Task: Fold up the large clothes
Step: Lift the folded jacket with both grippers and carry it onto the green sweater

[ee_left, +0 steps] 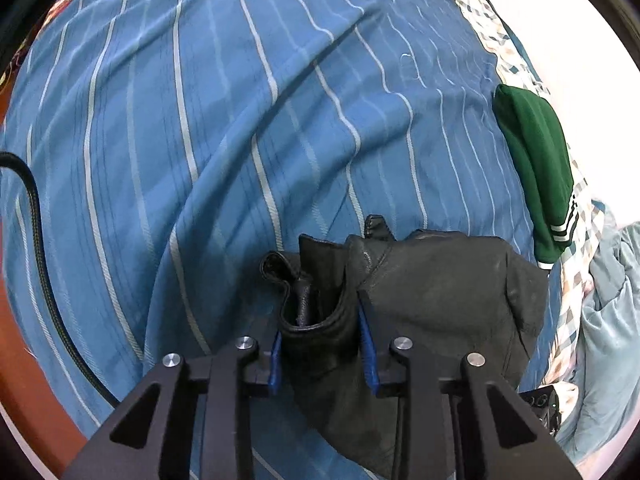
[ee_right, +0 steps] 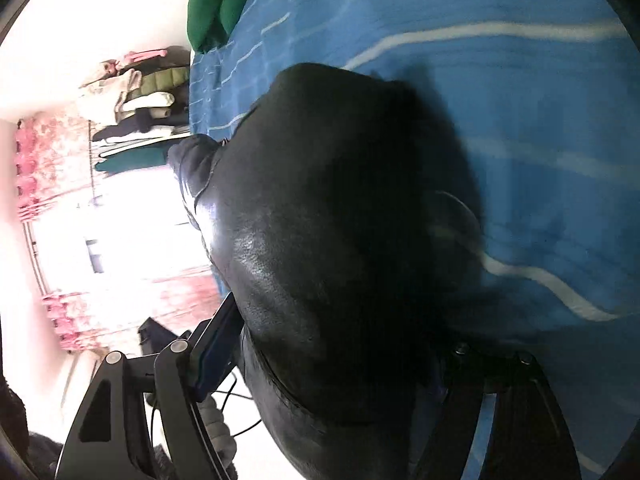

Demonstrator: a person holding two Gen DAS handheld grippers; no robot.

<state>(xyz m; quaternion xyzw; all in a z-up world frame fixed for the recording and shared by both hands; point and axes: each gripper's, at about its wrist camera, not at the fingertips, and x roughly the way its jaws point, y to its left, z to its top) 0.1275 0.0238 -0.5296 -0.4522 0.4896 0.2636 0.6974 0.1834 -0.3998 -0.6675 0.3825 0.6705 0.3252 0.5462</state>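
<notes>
Left gripper matte black, triangular cutouts, silver screws, blue finger pads, braided black cable, right gripper likewise black.

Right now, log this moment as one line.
left tongs: shut on black leather jacket | right tongs: shut on it | blue striped bedsheet beneath | folded green garment aside

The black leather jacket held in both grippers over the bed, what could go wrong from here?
1. The left hand-held gripper pinches only a bunched edge of the black leather jacket; the smooth leather may slip out.
2. The right hand-held gripper holds a thick wad, so layers could shift and spoil the fold.
3. The jacket could drag and wrinkle the blue striped bedsheet.
</notes>
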